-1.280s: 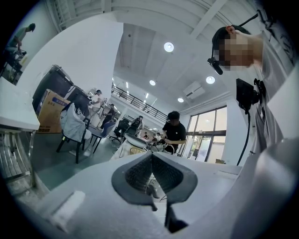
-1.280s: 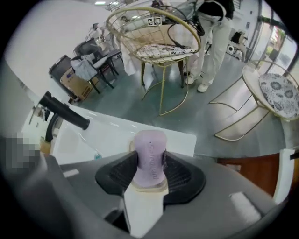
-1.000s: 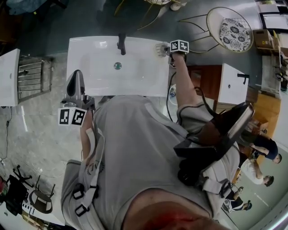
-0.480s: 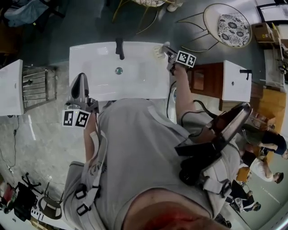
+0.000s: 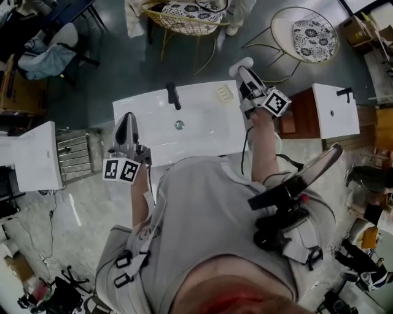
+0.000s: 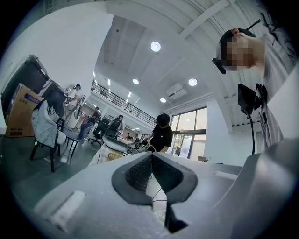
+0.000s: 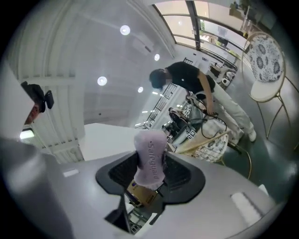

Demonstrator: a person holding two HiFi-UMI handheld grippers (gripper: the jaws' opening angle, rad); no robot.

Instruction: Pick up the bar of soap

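Gripping the bar of soap between its 2 jaws, the right gripper holds it in the air past the sink's far right corner, so the pickup looks done. The left gripper hangs by the sink's near left edge, jaws pressed together on nothing. The next move calls only for a steady squeeze.

We read this as a big open lab or workshop hall, not a home bathroom. Three separate white sink units stand on a bare floor with gold wire chairs around. There is a cardboard box, a high ceiling with round lights, a railed upper gallery, tall windows and a person working.
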